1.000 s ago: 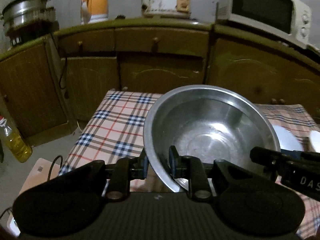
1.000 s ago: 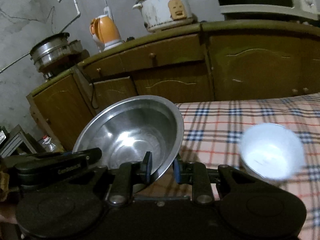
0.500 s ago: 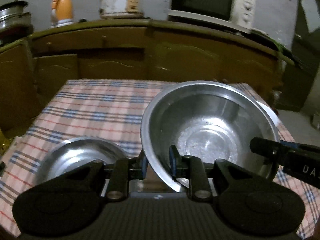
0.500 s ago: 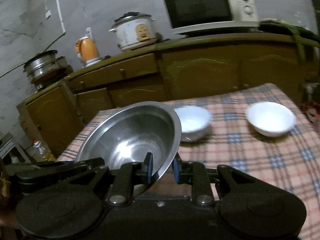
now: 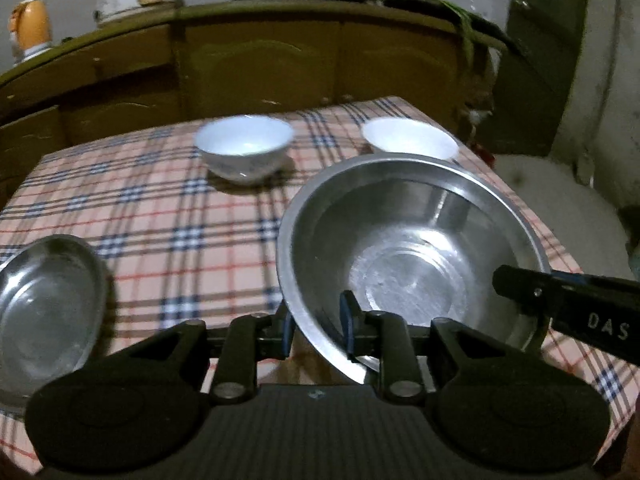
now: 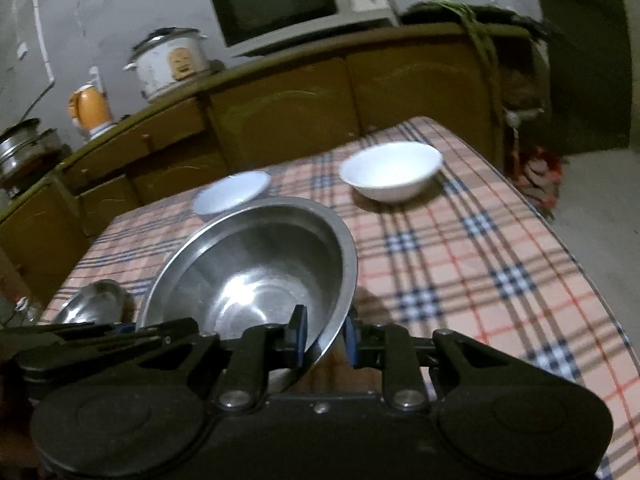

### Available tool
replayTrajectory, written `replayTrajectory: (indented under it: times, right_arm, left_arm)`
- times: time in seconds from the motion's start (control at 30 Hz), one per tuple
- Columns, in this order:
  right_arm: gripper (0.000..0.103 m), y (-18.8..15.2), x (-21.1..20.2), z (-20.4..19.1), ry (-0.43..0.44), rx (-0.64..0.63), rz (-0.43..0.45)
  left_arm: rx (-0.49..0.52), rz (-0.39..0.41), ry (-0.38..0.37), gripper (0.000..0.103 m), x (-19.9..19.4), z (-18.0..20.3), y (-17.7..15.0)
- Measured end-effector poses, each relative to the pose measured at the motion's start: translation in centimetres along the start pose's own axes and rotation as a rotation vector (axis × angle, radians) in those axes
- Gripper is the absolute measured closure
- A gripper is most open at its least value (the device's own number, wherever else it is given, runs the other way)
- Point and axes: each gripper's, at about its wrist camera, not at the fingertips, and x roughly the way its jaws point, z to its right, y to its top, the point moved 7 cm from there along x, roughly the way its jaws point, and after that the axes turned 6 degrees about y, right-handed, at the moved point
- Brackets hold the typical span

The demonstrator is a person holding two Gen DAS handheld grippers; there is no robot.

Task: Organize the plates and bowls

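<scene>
Both grippers hold one large steel bowl [image 5: 408, 256] just above the checked tablecloth. My left gripper [image 5: 316, 326] is shut on its left rim, one pad inside and one outside. My right gripper [image 6: 324, 334] is shut on the opposite rim of the same bowl [image 6: 256, 272]. A small steel dish [image 5: 44, 312] lies on the cloth to the left. Two white bowls [image 5: 244, 152] [image 5: 408, 142] stand apart at the far side of the table, and both also show in the right wrist view [image 6: 232, 196] [image 6: 390, 172].
The table [image 6: 480, 280] ends at the right, with bare floor beyond. Behind it runs a wooden cabinet [image 6: 288, 108] carrying a microwave [image 6: 296, 4], a rice cooker [image 6: 172, 60] and an orange kettle [image 6: 90, 110].
Both grippers have carried the steel bowl to the right across the table and slightly lower. The small steel dish and then the two white bowls have come into view.
</scene>
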Motion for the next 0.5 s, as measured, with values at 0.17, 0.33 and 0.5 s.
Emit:
replayTrajectory:
  times: [0.17, 0.33, 0.5]
  right_arm:
    - [0.078, -1.0, 0.3, 2.0, -0.021, 0.022, -0.015]
    - [0.078, -1.3, 0.8, 3.3, -0.044, 0.031, -0.025]
    - [0.078, -1.9, 1.3, 4.4, -0.062, 0.046, -0.042]
  left_arm:
    - [0.024, -0.022, -0.004, 0.078, 1.1, 1.3, -0.6]
    - [0.024, -0.039, -0.013, 0.078, 2.0, 2.4, -1.1]
    - [0.04, -0.054, -0.017, 0.077, 2.5, 3.3, -1.6]
